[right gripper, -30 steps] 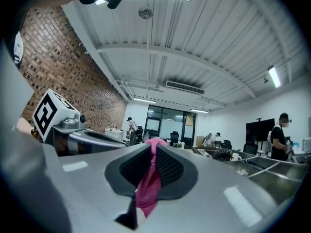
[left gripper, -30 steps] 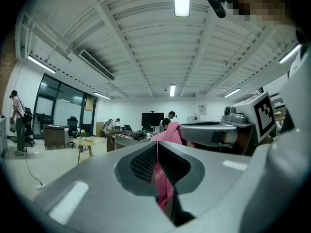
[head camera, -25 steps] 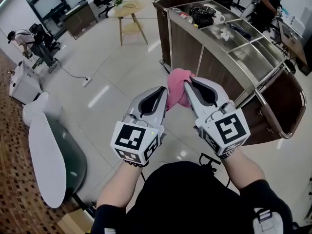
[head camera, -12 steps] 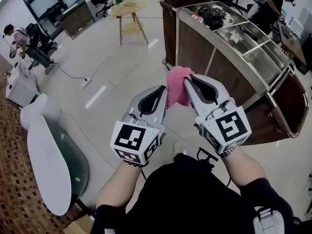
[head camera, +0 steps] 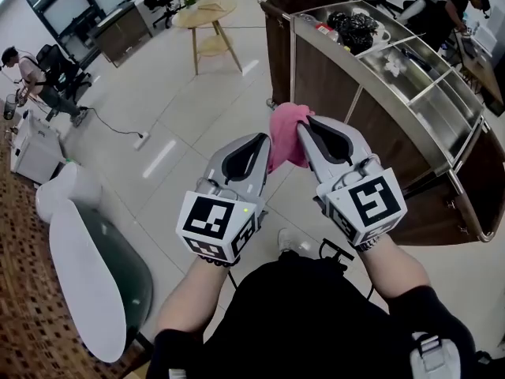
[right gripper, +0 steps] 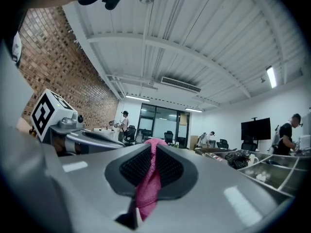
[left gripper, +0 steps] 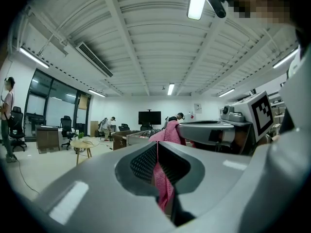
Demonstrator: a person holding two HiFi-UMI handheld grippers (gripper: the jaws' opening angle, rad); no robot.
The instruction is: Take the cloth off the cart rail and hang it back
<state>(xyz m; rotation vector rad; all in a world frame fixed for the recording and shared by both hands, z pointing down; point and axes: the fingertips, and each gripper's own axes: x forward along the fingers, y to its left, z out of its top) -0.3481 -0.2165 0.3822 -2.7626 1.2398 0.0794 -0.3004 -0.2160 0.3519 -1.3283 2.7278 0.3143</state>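
A pink cloth [head camera: 286, 136] hangs bunched between my two grippers, held up in the air in front of me. My left gripper [head camera: 263, 142] is shut on one part of the pink cloth [left gripper: 164, 183], which shows pinched between its jaws. My right gripper [head camera: 301, 129] is shut on another part of the pink cloth [right gripper: 147, 181]. The two grippers stand close side by side, tips pointing away from me. The steel-topped cart [head camera: 410, 85] stands ahead to the right, its rail [head camera: 473, 204] running round the near end. The cloth is off the rail.
Trays on the cart top hold a dark bundle [head camera: 353, 28] and small items. A round wooden side table [head camera: 207, 14] stands ahead on the tiled floor. A white and green chair [head camera: 91, 275] is at my left. People work at the far left [head camera: 35, 73] and far right [head camera: 442, 10].
Both grippers keep the same hold on the cloth. The view has shifted a little, so the cart sits slightly nearer and further right.
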